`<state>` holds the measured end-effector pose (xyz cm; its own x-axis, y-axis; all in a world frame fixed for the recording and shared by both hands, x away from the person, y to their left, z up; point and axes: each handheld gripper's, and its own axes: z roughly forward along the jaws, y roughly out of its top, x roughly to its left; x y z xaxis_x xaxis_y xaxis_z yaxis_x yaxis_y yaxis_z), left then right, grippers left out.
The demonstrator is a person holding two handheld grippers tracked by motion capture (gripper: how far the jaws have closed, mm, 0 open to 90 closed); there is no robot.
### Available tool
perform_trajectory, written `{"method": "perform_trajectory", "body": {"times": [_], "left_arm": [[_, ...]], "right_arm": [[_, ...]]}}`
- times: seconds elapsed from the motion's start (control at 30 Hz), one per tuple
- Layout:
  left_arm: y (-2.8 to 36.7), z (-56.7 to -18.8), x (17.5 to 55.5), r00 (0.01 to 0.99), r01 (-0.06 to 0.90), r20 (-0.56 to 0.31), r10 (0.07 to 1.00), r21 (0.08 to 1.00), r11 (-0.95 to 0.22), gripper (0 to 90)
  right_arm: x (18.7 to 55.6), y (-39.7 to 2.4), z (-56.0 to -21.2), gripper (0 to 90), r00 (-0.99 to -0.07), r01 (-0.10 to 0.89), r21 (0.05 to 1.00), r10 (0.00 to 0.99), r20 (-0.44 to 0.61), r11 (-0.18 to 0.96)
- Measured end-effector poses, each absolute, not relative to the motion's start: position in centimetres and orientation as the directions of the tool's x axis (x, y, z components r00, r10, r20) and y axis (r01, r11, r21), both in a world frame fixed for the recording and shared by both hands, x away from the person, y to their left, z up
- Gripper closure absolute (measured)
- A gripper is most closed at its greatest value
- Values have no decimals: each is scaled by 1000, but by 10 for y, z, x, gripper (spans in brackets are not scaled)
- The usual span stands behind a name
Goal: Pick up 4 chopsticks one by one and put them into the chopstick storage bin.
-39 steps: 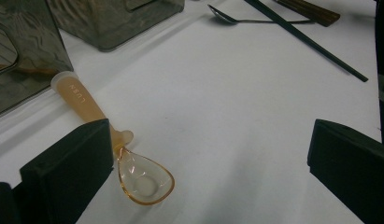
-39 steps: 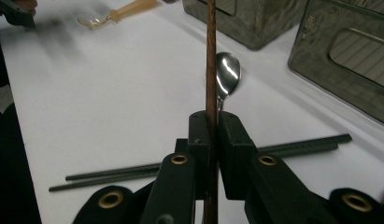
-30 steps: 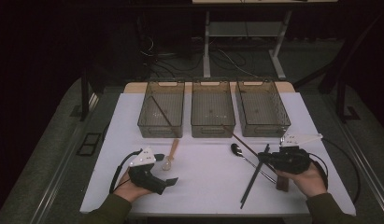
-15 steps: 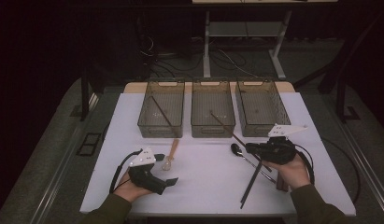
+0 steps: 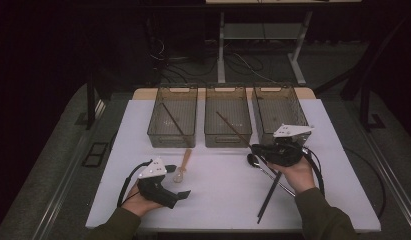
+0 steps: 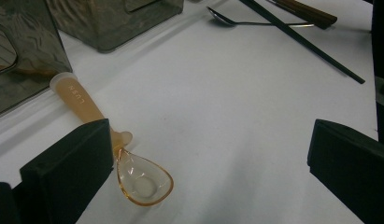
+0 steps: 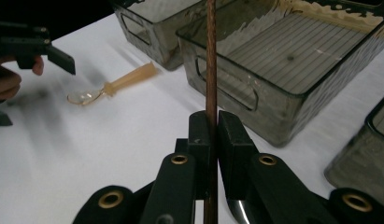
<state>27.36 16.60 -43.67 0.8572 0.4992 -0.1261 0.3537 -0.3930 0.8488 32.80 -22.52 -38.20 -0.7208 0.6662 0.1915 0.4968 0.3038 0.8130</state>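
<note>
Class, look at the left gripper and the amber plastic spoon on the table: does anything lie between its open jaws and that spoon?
Nothing visible does. The left gripper has its jaws open just above the amber plastic spoon, whose bowl lies on bare white table beside one jaw. The metal spoon and black chopstick lie farther off.

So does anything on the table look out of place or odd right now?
Nothing is spilled or broken. A black chopstick and a metal spoon lie crossed and loose on the table, outside the three bins, and the amber plastic spoon lies alone.
</note>
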Motion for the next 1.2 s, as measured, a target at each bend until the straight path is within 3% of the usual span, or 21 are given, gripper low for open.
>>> {"method": "perform_trajectory", "body": {"times": [1.2], "left_arm": [[167, -434, 273, 858, 359, -144, 492, 854, -376, 0]], "right_arm": [[400, -108, -351, 839, -682, 480, 844, 708, 186, 240]]}}
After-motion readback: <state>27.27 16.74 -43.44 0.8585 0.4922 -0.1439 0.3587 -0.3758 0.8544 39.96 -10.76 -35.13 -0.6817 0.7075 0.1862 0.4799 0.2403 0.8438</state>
